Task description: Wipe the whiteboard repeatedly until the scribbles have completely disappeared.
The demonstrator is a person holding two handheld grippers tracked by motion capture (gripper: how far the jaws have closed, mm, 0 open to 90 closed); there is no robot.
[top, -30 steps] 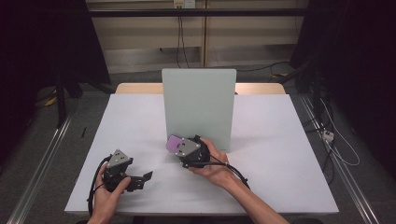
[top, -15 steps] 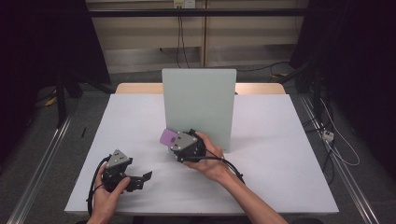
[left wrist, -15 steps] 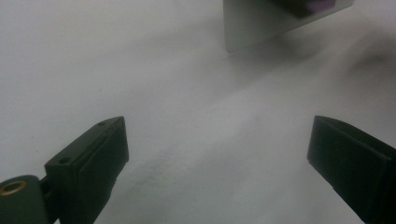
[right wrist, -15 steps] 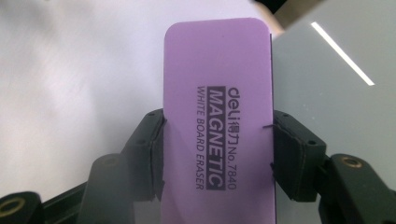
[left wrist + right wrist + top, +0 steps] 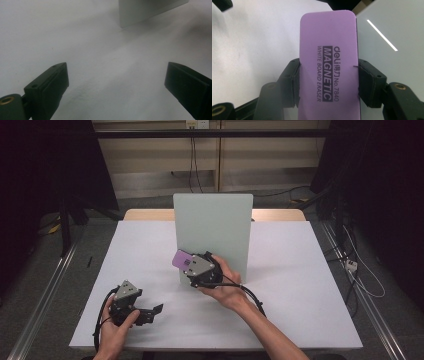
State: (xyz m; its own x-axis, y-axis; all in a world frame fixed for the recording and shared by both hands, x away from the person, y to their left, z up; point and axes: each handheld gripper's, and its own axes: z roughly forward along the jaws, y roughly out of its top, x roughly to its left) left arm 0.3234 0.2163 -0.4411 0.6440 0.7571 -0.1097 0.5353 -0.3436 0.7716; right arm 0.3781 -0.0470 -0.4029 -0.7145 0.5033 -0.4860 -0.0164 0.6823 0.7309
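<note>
A purple magnetic whiteboard eraser (image 5: 328,57) with dark lettering sits between the jaws of my right gripper (image 5: 329,82), which is shut on its two long sides. In the high view that gripper (image 5: 186,263) holds the eraser (image 5: 180,260) in front of the lower left part of the upright pale whiteboard (image 5: 212,227). The whiteboard's glossy face (image 5: 392,35) lies just right of the eraser in the right gripper view. My left gripper (image 5: 155,311) rests near the table's front left, jaws wide apart over bare table (image 5: 112,75) with nothing between them.
The white table (image 5: 300,285) spreads out to both sides of the whiteboard. A wooden edge (image 5: 145,214) shows behind it. Metal rails (image 5: 45,295) run along the floor on the left, and cables (image 5: 360,270) lie on the floor at the right.
My right gripper has carried the eraser a little left and up along the whiteboard's lower left part. The left gripper has stayed where it was.
</note>
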